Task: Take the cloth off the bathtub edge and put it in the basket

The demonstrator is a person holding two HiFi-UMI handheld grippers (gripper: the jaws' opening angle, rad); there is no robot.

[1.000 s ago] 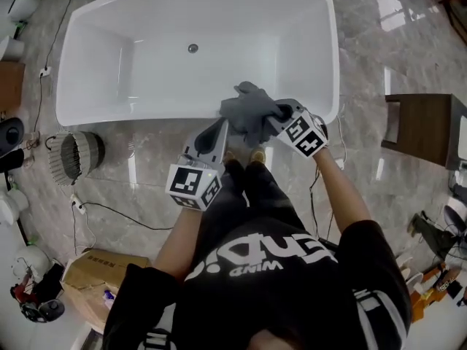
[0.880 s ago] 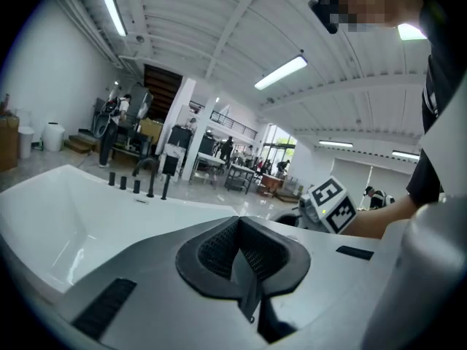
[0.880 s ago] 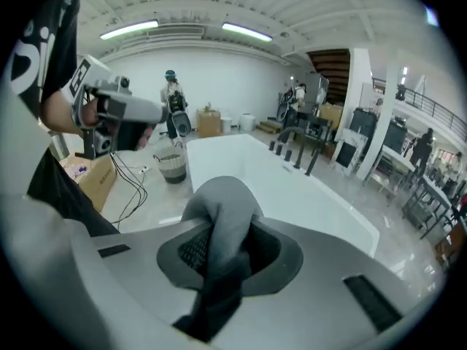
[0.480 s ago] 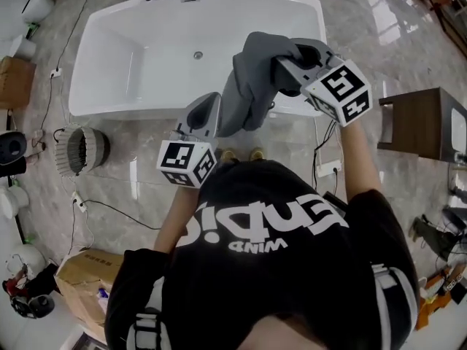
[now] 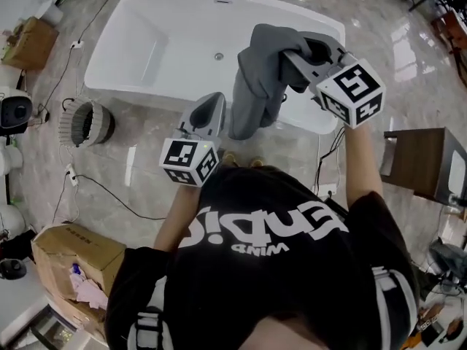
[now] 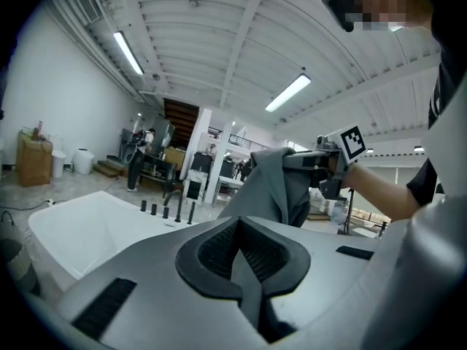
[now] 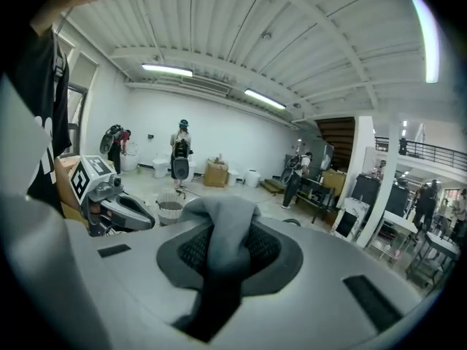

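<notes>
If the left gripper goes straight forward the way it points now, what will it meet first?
Probably the hanging grey cloth, directly ahead of the left gripper; the depth between them is unclear.

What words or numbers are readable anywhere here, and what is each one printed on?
"WIND": small white print on the person's black shirt, upside down in the head view.
Large white letters beside it on the shirt: too stylised to read with certainty.
Cardboard box: print too small to read.
Left cube and right cube: black-and-white square patterns only, no words.
</notes>
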